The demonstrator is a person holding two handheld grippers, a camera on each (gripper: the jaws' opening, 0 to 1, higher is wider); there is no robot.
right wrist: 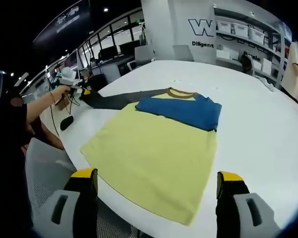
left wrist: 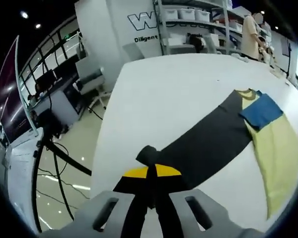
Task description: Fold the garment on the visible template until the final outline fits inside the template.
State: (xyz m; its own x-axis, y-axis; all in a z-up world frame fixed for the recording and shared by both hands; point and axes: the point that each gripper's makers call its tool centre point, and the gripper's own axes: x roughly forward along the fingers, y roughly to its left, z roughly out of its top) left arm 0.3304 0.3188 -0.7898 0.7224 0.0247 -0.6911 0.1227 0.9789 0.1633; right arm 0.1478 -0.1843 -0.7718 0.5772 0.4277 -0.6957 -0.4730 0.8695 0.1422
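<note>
A long-sleeved garment lies flat on the white table. Its body is pale yellow, with a blue sleeve folded across the chest. The dark grey sleeve is stretched straight out sideways. In the left gripper view my left gripper is shut on the cuff of that dark sleeve, near the table's edge. The left gripper also appears in the right gripper view, held in a person's hand. My right gripper stands open, jaws wide apart, just short of the garment's hem.
The table's edge drops to a shiny floor with cables. A grey mesh chair sits by the near edge. Shelves with boxes and a standing person are beyond the far side. Bare tabletop lies behind the garment.
</note>
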